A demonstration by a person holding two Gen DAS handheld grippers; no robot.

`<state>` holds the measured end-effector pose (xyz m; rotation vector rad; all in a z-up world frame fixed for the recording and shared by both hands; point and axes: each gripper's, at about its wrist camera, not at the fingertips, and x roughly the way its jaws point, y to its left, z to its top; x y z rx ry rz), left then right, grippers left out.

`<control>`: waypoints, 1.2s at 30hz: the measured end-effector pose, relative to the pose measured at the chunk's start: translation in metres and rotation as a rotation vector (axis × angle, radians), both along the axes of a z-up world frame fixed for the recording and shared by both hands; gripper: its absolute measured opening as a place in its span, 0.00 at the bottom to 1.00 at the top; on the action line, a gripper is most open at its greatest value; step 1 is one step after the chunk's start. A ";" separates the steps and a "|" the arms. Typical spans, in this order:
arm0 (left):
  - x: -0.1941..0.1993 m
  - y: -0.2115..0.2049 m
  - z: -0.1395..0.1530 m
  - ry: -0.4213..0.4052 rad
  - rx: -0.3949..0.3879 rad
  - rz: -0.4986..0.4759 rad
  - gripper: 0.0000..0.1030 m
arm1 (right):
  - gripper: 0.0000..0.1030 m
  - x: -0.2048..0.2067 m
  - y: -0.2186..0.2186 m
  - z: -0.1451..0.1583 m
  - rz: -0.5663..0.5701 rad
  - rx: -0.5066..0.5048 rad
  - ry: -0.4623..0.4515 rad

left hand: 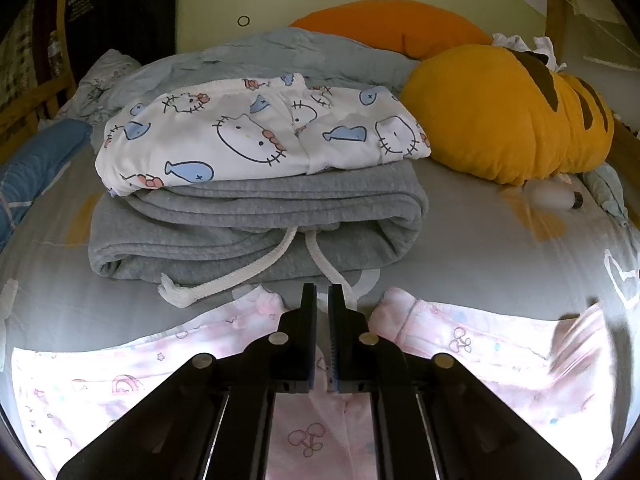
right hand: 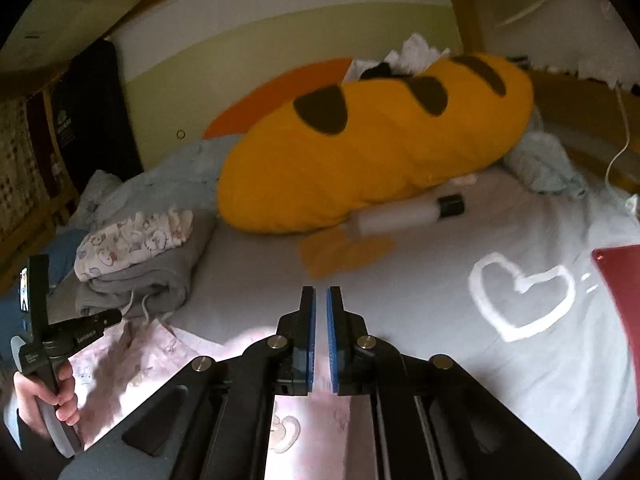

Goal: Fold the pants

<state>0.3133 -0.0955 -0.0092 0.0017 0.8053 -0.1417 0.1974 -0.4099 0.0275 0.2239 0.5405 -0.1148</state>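
Pink printed pants point(left hand: 480, 352) lie spread on the grey bed sheet point(left hand: 480, 248) right under my left gripper point(left hand: 322, 296). Its jaws are shut, and pink cloth shows in the narrow gap and bunches up on both sides of the fingers. In the right wrist view my right gripper point(right hand: 319, 298) is also shut, with the pants' pink cloth point(right hand: 312, 412) drawn up between its pads. To the left in that view, a hand point(right hand: 52, 392) holds the left gripper point(right hand: 116, 317) over the pants point(right hand: 140, 360).
Behind the pants, folded grey sweatpants point(left hand: 256, 232) carry folded white cat-print pants point(left hand: 240, 132). A yellow plush pillow point(right hand: 360, 140) and a white bottle point(right hand: 400, 212) lie at the back right. A red flat object point(right hand: 620, 300) sits at the right edge, wooden bed rails behind.
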 end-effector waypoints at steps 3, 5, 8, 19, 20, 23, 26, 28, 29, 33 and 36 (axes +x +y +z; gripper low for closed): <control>0.000 -0.003 -0.002 0.007 0.004 -0.012 0.06 | 0.68 0.016 -0.013 -0.016 -0.036 0.077 0.097; 0.002 -0.007 -0.005 0.025 -0.004 -0.039 0.11 | 0.74 0.017 -0.030 -0.028 -0.102 0.133 0.146; 0.006 -0.013 -0.013 0.079 -0.056 -0.108 0.17 | 0.74 0.013 -0.058 -0.040 -0.129 0.275 0.175; 0.016 -0.034 -0.036 0.087 -0.008 -0.103 0.04 | 0.55 0.033 -0.061 -0.077 -0.017 0.391 0.359; 0.015 -0.035 -0.035 0.073 -0.018 -0.103 0.03 | 0.52 0.035 -0.057 -0.078 0.011 0.397 0.365; 0.014 -0.031 -0.029 0.028 -0.032 -0.105 0.03 | 0.40 0.040 -0.046 -0.081 0.087 0.405 0.396; 0.015 -0.028 -0.025 0.008 -0.038 -0.089 0.03 | 0.14 0.044 -0.029 -0.080 0.102 0.308 0.432; 0.016 -0.026 -0.026 0.004 -0.052 -0.078 0.03 | 0.09 0.041 -0.026 -0.071 0.003 0.211 0.396; 0.017 -0.023 -0.025 -0.003 -0.064 -0.070 0.03 | 0.05 0.038 -0.026 -0.066 -0.042 0.163 0.362; 0.013 -0.014 -0.015 -0.080 -0.112 -0.060 0.03 | 0.02 0.014 -0.038 -0.038 -0.169 0.103 0.169; 0.012 -0.010 -0.012 -0.087 -0.091 -0.064 0.03 | 0.02 0.010 -0.055 -0.044 -0.176 0.195 0.185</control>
